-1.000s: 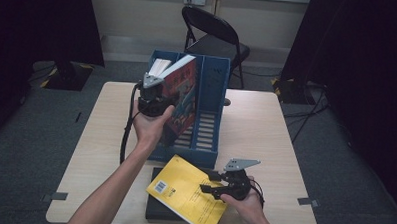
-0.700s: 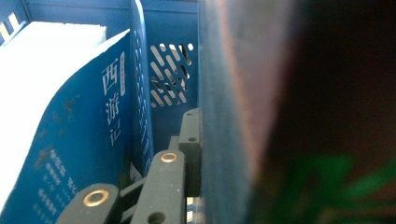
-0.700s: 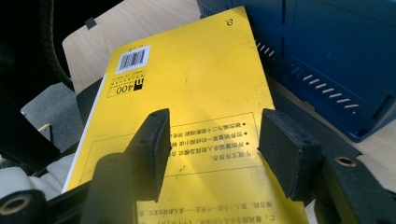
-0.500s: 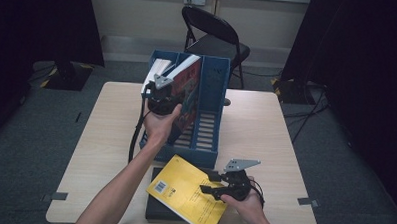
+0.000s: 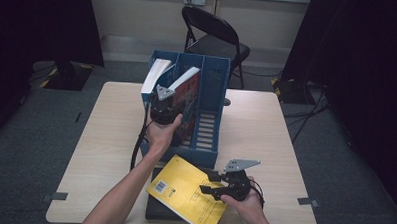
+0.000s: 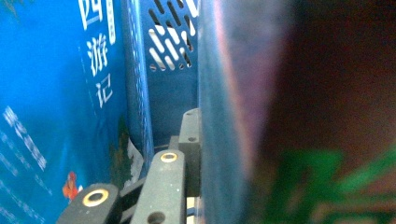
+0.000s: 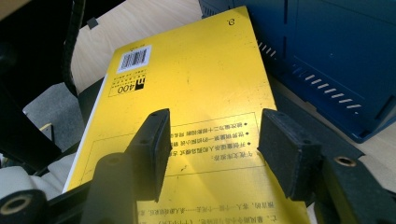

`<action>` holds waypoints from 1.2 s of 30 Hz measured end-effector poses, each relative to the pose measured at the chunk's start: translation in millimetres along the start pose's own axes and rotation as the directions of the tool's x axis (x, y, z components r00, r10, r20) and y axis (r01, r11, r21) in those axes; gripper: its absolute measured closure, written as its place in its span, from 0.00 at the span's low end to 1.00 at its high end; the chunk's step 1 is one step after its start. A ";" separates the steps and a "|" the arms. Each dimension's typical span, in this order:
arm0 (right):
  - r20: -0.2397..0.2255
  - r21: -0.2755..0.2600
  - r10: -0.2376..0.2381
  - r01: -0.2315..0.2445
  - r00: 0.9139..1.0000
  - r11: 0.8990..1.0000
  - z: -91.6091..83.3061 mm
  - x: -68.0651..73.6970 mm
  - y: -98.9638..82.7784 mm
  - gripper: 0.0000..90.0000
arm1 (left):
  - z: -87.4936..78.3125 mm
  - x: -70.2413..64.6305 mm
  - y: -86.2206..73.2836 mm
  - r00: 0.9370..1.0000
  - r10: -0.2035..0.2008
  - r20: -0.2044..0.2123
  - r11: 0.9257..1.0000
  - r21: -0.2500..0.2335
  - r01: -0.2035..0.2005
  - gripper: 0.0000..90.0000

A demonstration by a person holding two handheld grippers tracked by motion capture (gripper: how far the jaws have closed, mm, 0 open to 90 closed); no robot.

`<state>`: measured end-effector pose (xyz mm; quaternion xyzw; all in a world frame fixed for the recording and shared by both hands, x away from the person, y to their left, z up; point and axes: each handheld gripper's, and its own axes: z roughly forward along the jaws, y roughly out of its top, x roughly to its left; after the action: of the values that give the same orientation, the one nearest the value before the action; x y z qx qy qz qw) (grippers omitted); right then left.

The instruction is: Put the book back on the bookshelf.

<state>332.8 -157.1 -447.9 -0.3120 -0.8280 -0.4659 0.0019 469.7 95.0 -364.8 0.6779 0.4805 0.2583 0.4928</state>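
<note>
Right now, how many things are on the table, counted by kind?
Books: 4 (blue book, red book, yellow book, black book)
File rack: 1
Total: 5

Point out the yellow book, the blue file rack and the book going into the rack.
yellow book (image 5: 186, 194), high view, cover centre.
blue file rack (image 5: 205, 155), high view, front wall.
red-covered book (image 5: 189, 94), high view, cover.
</note>
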 end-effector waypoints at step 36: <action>0.001 0.001 -0.008 0.008 1.000 1.000 1.9 1.6 0.3 0.48 | -37.5 18.3 -5.2 0.990 -0.078 0.121 0.997 0.019 0.077 0.66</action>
<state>332.2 -154.7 -448.3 -0.3088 -0.8295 -0.4653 -0.0005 444.2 127.6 -357.6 0.6769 0.4773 0.1936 0.5258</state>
